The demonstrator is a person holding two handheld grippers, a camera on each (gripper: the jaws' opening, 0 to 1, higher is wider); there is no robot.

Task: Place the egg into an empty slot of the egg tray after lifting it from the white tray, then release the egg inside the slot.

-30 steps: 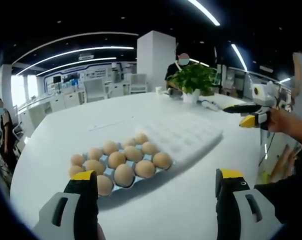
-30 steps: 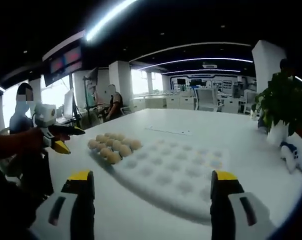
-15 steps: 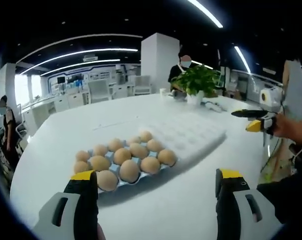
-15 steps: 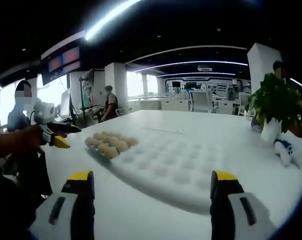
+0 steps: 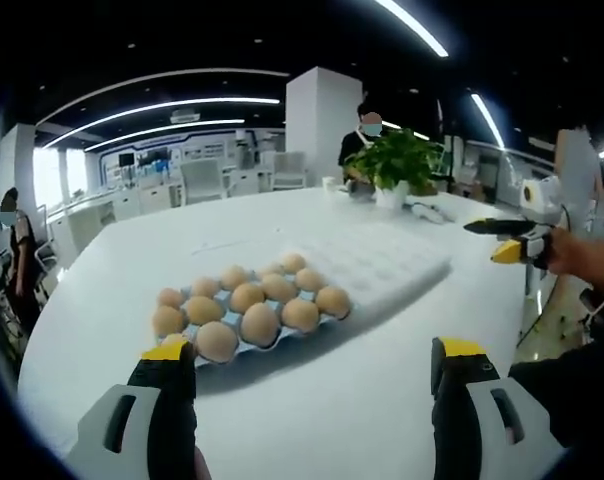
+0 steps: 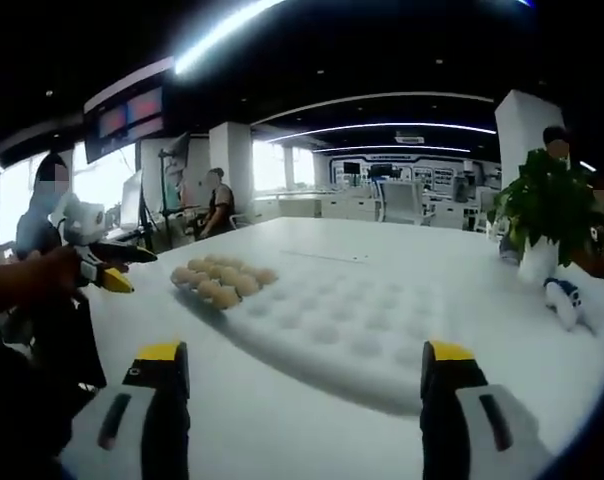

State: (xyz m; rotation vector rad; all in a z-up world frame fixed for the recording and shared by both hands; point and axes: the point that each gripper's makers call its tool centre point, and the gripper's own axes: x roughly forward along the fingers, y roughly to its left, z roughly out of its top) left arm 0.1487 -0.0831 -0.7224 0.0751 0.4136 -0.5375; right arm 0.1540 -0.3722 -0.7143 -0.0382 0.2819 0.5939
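White table (image 5: 312, 400), pillar (image 5: 317, 120), ceiling light strips (image 6: 222, 35).

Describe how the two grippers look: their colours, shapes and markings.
In each view, the left gripper and the right gripper have two black jaws with yellow tips, on light grey bodies with a dark slot. Seen from the other view, each gripper is slim and black with a yellow tip and a white box on top, held by a hand.

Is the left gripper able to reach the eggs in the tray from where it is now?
Probably yes: the left gripper is open, and the eggs lie just ahead with only bare table between.
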